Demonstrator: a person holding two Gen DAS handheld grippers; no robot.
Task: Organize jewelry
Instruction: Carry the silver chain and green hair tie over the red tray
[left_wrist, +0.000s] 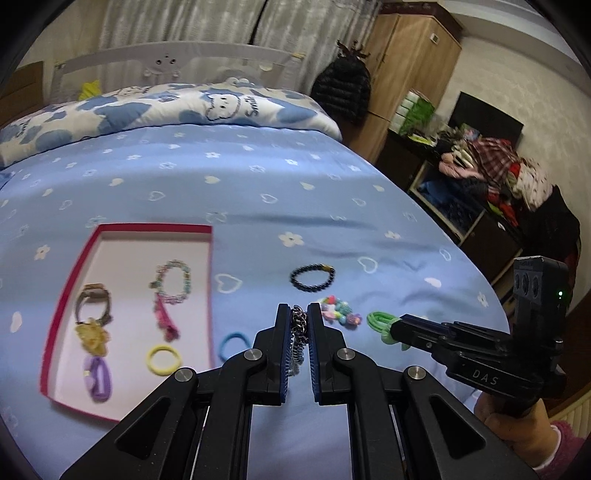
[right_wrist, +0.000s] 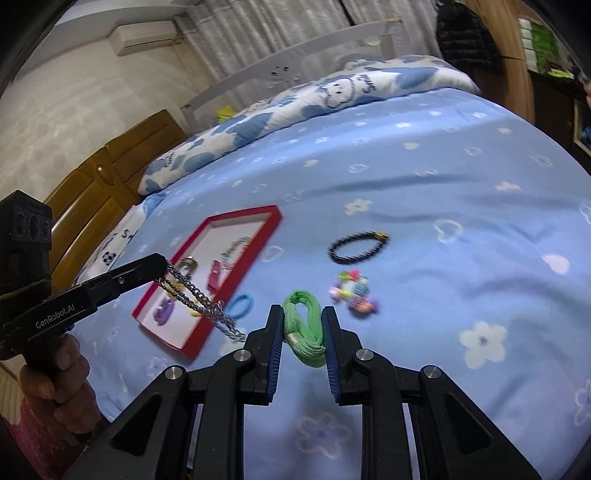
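Note:
My left gripper (left_wrist: 298, 308) is shut on a silver chain (left_wrist: 298, 332), which hangs from it above the bed in the right wrist view (right_wrist: 199, 302). My right gripper (right_wrist: 302, 310) is shut on a green hair tie (right_wrist: 304, 332), also seen from the left wrist (left_wrist: 380, 319). A red-rimmed box (left_wrist: 66, 291) lies on the blue bedsheet and holds a beaded bracelet (left_wrist: 173, 282), a watch (left_wrist: 92, 302), a yellow ring tie (left_wrist: 162, 359), a purple tie (left_wrist: 98, 378) and a pink clip (left_wrist: 164, 317). On the sheet lie a black bead bracelet (left_wrist: 312, 277), a colourful bead bracelet (left_wrist: 338, 312) and a blue hair tie (left_wrist: 232, 345).
A blue-and-white quilt (left_wrist: 166, 110) lies across the far side of the bed. A wooden wardrobe (left_wrist: 402, 66) and a dark cabinet piled with clothes (left_wrist: 495, 177) stand to the right. A wooden headboard (right_wrist: 99, 177) is at the left in the right wrist view.

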